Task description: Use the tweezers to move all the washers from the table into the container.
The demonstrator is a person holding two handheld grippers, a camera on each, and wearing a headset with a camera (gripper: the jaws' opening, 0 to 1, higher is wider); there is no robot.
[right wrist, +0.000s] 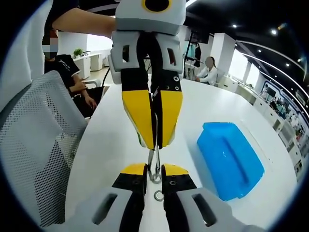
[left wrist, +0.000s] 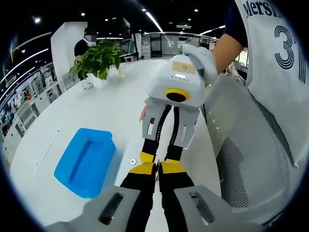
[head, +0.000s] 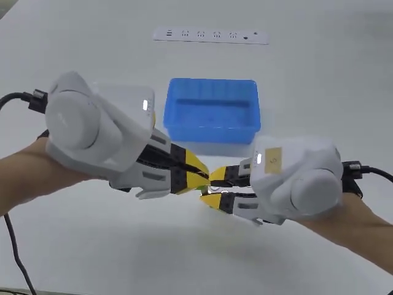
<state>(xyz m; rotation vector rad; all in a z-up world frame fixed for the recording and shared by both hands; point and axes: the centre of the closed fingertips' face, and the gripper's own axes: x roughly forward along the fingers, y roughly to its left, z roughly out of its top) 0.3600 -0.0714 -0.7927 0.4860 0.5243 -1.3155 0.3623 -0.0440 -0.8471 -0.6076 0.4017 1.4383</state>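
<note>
As no washer can be made out in the blue rectangular plastic container (head: 212,114), the task is judged barely begun. At left, thin metal tweezers (right wrist: 154,152) are clamped in the left gripper (head: 199,171); at right, the right gripper (head: 214,187) is set around their tips, its grip impossible to tell. 2 small metal washers (right wrist: 158,195) are seen on the white table (head: 184,246) in the right gripper view, 1 at the tweezer tips; in the head view that spot is hidden by jaws.

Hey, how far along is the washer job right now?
Nothing looks done: the blue container seems empty. In hand: the left gripper grips the tweezers, tips at one washer. Left: that washer and a second washer, both on the table.
</note>
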